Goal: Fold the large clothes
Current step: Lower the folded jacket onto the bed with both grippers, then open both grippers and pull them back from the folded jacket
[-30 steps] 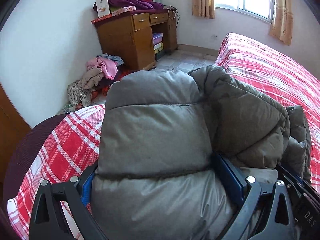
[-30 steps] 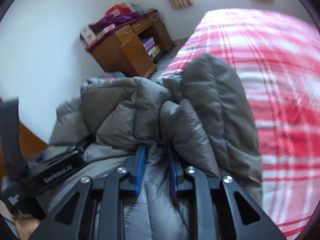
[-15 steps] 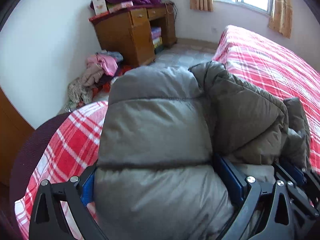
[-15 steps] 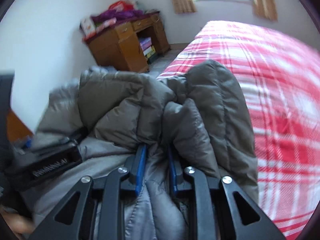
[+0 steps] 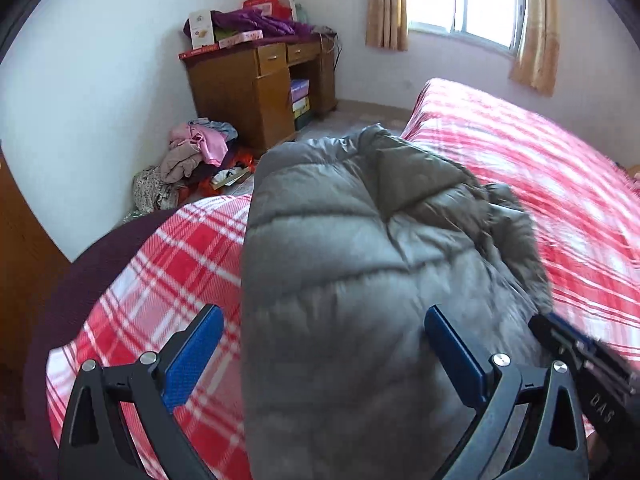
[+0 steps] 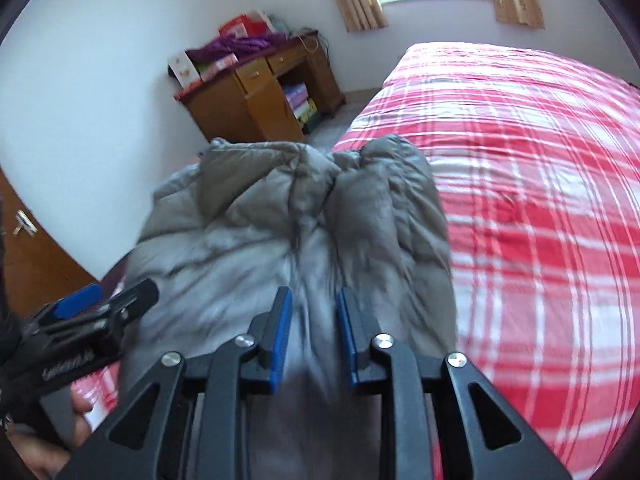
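Observation:
A grey puffer jacket (image 5: 352,264) lies bundled on the red plaid bed (image 5: 560,184). My left gripper (image 5: 320,344) is open, its blue pads wide apart on either side of the jacket's near end. My right gripper (image 6: 314,320) has its pads partly apart with a fold of the jacket (image 6: 288,232) between them; the gap is narrow and the fabric looks loose. The right gripper also shows at the left wrist view's right edge (image 5: 576,356), and the left gripper at the right wrist view's left edge (image 6: 80,320).
A wooden desk (image 5: 260,84) piled with boxes and purple cloth stands against the far wall. A heap of clothes (image 5: 192,156) lies on the floor beside it. A curtained window (image 5: 460,0) is behind the bed. A dark bed edge (image 5: 72,280) runs at left.
Both grippers have pulled back from the jacket. The left gripper's pads have spread clear of it. The right gripper's pads have widened from their tight pinch. The jacket has settled lower on the bed.

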{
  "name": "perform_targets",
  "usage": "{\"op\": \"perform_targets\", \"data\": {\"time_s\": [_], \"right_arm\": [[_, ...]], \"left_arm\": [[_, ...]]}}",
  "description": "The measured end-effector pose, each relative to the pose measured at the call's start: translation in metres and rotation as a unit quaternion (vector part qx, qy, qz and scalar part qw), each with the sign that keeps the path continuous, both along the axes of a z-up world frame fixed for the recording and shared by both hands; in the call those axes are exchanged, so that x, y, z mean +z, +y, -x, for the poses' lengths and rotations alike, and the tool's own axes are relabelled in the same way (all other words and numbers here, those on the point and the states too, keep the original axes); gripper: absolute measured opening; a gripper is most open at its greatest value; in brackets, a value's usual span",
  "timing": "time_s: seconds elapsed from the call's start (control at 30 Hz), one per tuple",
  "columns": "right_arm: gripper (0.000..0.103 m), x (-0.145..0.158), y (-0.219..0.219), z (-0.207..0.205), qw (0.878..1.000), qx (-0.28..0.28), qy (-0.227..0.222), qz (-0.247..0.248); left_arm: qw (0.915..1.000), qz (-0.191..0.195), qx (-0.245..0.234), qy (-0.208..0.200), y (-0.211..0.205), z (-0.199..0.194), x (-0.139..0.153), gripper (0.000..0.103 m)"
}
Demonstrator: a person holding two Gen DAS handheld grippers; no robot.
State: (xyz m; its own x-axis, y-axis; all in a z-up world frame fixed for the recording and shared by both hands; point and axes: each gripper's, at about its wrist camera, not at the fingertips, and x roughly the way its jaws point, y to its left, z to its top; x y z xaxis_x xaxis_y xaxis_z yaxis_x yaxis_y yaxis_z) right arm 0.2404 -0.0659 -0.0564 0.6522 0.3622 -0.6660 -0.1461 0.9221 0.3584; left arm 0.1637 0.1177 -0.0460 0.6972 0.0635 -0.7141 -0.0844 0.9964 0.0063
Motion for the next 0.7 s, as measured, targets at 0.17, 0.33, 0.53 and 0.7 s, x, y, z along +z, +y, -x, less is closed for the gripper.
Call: {"op": "perform_targets", "data": {"time_s": [0.17,0.33,0.53,0.7], "right_arm": [[0.03,-0.017,-0.004,0.038,1.0,-0.005,0.012,-0.01],[0.031,-0.026,-0.012,0.052,0.999,-0.015,0.03,-0.018],[0.057,-0.016,-0.022,0.099,1.0,-0.017,0.01,-0.018],[0.059,-0.017,-0.019,0.125,1.0,-0.006,0.002,0.02]], "left_arm": [[0.9993,0.024,-0.01,0.028,-0.005,0.013,-0.028,0.101],[0.9988,0.038,-0.007,0.031,-0.008,0.033,-0.026,0.101],[0.9999,0.0,-0.005,0.011,-0.026,0.077,-0.02,0.101],[0.9996,-0.025,0.009,0.008,-0.039,0.111,-0.023,0.101]]}}
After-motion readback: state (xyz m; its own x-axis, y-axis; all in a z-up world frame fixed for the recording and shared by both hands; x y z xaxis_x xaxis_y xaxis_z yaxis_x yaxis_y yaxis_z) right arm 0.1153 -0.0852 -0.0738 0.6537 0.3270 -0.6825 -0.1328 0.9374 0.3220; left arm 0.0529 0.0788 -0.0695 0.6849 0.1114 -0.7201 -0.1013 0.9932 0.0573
